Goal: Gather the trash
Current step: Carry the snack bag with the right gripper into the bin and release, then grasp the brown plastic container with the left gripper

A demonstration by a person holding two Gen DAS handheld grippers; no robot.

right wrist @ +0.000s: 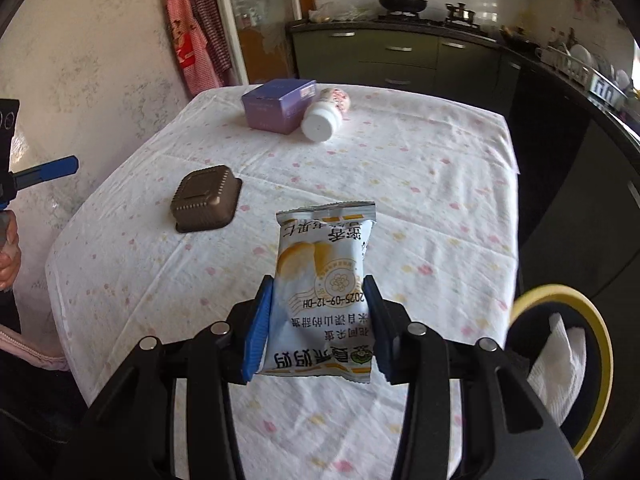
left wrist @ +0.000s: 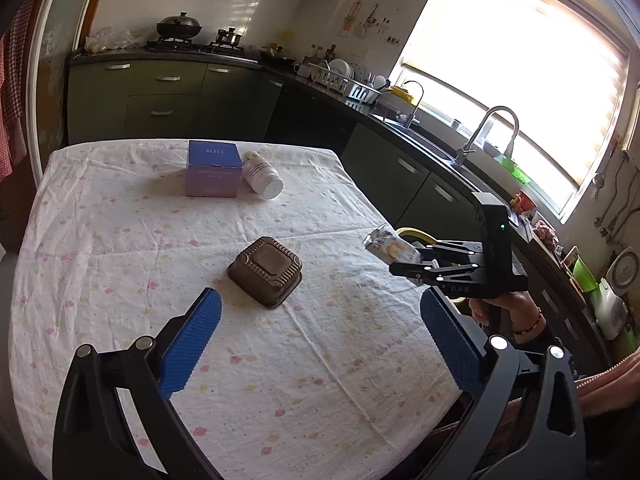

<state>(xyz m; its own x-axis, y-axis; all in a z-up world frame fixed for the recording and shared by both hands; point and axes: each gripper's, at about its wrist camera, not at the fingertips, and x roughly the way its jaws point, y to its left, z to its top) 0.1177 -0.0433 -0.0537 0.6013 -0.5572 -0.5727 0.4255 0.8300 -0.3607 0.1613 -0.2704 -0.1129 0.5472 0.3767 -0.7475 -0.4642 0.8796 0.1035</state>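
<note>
The right gripper (right wrist: pixel 318 320) is pinching the snack packet (right wrist: pixel 324 292) while the left gripper (left wrist: pixel 320 340) is hanging wide open, and the slick packet is risking slipping short of the yellow-rimmed bin (right wrist: pixel 600 340).

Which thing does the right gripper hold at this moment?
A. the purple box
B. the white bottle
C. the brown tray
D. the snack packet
D: the right gripper is shut on the snack packet, held above the table, while the other three things lie on the cloth.
</note>
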